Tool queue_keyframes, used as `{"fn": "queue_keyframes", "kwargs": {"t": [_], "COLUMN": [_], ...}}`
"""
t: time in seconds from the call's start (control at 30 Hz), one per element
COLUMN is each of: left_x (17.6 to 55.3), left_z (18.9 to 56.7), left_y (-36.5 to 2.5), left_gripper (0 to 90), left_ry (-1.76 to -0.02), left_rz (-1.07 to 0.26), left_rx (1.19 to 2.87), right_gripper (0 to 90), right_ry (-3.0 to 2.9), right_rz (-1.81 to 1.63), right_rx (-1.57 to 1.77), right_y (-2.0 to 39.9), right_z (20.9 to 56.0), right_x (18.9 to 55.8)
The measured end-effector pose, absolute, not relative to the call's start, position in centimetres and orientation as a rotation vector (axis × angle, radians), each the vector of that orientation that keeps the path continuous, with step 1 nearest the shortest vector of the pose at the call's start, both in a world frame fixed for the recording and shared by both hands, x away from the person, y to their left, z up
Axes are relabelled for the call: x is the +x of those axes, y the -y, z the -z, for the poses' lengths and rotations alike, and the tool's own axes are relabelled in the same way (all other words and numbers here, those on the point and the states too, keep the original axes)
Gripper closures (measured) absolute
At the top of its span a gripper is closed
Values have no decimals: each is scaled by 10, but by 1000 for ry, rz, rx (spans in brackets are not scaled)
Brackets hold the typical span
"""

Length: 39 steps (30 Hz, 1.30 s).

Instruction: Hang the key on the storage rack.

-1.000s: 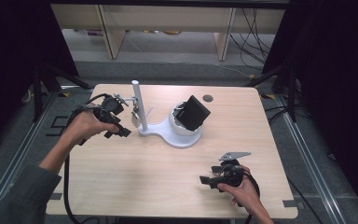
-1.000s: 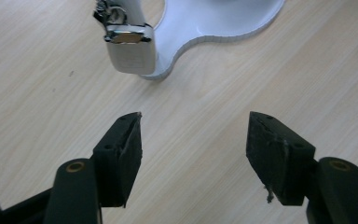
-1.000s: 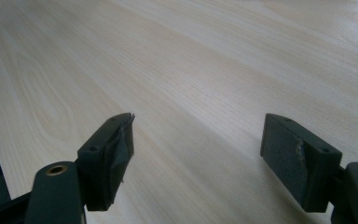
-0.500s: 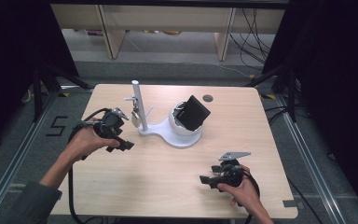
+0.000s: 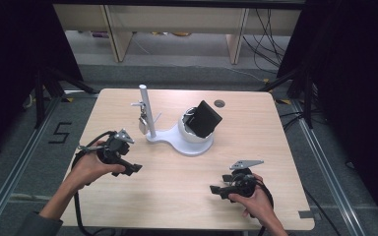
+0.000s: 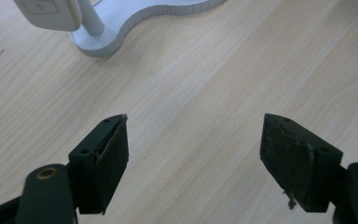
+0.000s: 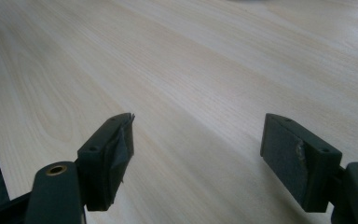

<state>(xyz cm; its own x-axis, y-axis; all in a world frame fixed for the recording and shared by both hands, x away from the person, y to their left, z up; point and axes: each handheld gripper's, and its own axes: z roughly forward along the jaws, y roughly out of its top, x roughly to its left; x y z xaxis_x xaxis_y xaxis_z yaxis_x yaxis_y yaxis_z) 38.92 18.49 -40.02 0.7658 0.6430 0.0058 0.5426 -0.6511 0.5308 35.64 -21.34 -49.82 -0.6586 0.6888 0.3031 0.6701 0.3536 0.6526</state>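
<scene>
The white stand (image 5: 179, 138) sits just behind the table's (image 5: 177, 196) middle; a small pale tag (image 5: 141, 125) hangs beside its upright post (image 5: 146, 110) and a black box (image 5: 203, 118) leans in its round cup. At eight o'clock from the stand, the left gripper (image 5: 128, 167) hovers, released, its jaws having just been opening with nothing between them. At four o'clock, well apart, the right gripper (image 5: 217, 189) rests released and empty.

Both grippers, left gripper (image 5: 118, 156) and right gripper (image 5: 228, 188), are black with grey three-cornered top plates, brass-ringed screw holes, black cables; one grey sleeve (image 5: 42, 225).
</scene>
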Motion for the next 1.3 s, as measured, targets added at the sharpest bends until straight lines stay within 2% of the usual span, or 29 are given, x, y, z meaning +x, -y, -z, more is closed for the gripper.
{"fn": "queue_keyframes", "kwargs": {"t": [0.5, 1.0, 1.17, 1.3], "left_x": [371, 357, 350, 342], "left_z": [426, 464, 475, 478], "left_y": [-177, -168, -167, -168], "left_gripper": [220, 215, 215, 215], "left_ry": [-849, -815, -844, -846], "left_rz": [-282, -291, -329, -263], "left_rx": [2449, 2379, 2324, 2249], "right_gripper": [266, 266, 265, 266], "right_ry": [-2569, -2570, -2570, -2574], "right_rz": [-1216, -1238, -1238, -1232], "right_rx": [1288, 1276, 1278, 1272], "right_y": [211, 210, 210, 210], "right_z": [498, 499, 499, 499], "right_x": [358, 358, 358, 357]}}
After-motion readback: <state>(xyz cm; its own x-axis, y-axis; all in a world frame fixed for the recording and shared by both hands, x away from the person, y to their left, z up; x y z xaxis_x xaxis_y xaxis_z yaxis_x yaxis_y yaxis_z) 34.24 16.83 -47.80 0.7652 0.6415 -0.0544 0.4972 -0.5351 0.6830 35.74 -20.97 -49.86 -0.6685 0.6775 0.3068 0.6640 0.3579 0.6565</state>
